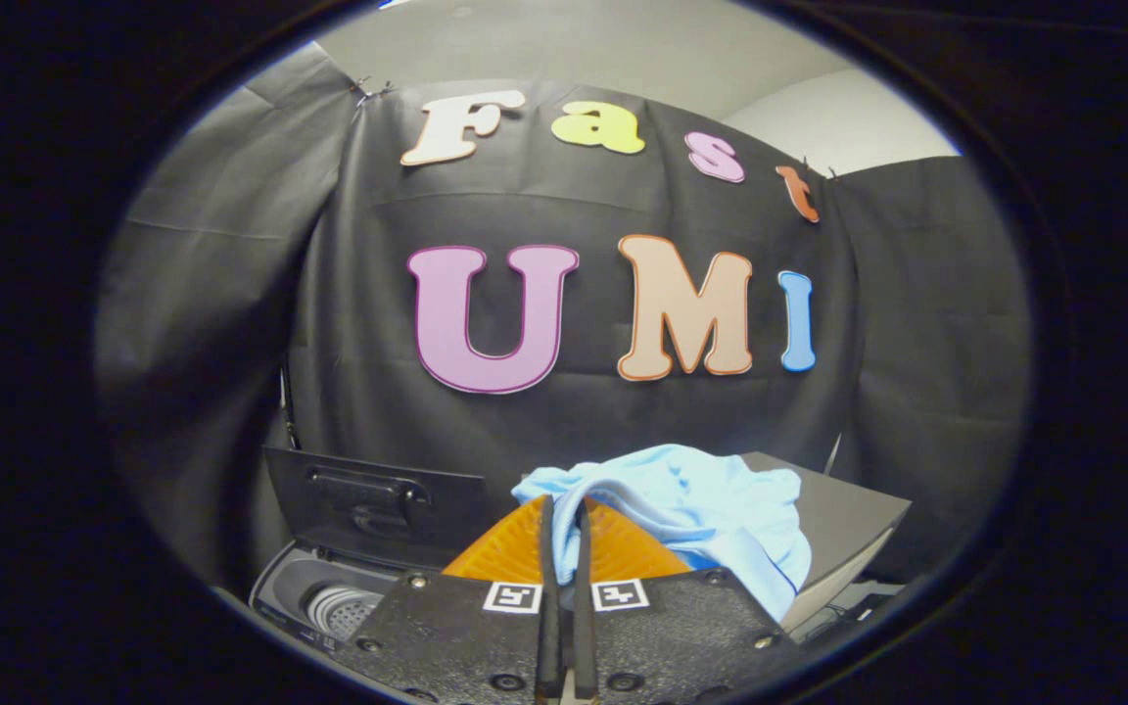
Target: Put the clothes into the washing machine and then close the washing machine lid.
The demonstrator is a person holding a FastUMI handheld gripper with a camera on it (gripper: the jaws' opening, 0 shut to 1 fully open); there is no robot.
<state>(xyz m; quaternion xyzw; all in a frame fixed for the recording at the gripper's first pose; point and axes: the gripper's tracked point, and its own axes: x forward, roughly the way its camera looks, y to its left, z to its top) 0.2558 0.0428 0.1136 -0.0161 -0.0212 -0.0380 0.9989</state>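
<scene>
My gripper [565, 505] has its orange fingers [510, 548] pressed almost together, and a light blue garment [701, 504] is pinched at their tips. The cloth bunches just beyond the fingertips and hangs down to the right of them. Below and to the left of the fingers stands the washing machine [282, 587], with its drum opening [344, 609] exposed. Its dark lid [368, 504] is raised upright behind the opening, handle facing me.
A grey flat-topped surface [853, 519] lies to the right, partly under the hanging cloth. The black cloth wall [574, 421] stands close behind the machine and wraps around both sides.
</scene>
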